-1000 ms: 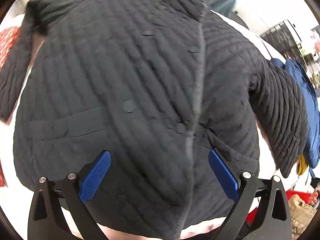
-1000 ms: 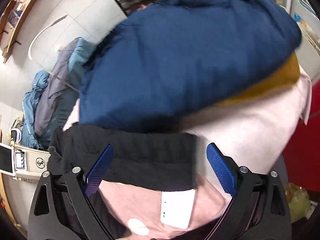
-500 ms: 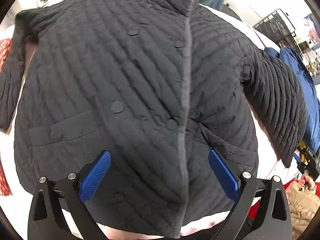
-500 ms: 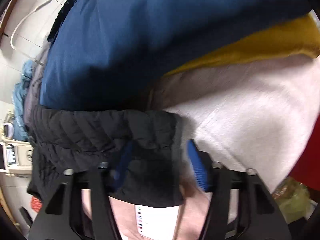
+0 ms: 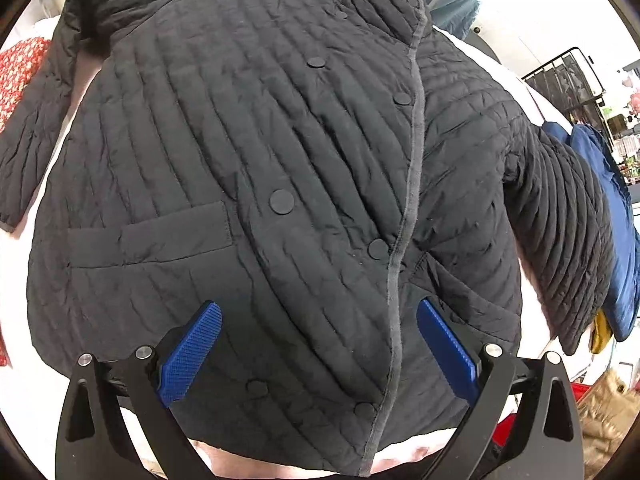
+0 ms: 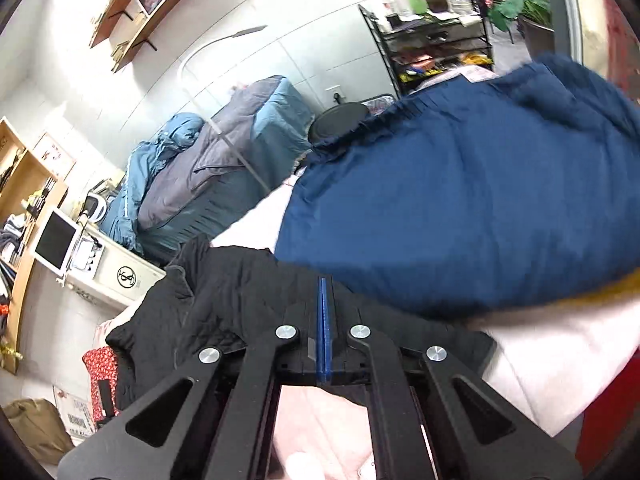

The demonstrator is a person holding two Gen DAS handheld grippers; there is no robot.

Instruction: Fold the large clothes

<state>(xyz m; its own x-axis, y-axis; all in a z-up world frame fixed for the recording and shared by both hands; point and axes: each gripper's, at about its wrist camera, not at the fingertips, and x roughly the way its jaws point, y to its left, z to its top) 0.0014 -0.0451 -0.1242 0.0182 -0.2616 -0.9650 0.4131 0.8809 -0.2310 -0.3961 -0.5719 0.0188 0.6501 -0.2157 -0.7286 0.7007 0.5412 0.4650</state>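
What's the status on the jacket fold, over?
Left claw open, above the black quilted jacket, spread flat, snapped closed. Right claw shut at the jacket's sleeve; grip unclear. Blue garment crowds that side.

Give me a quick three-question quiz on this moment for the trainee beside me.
1. True or false: the left gripper has its jaws shut on the black quilted jacket.
2. Which item lies just past the jacket's sleeve at the right edge of the left wrist view?
A. navy blue garment
B. green towel
C. striped shirt
3. Short answer: how do the jaws of the right gripper stand?

Key
1. False: the jaws stand open above the jacket.
2. A
3. Shut, pads together.
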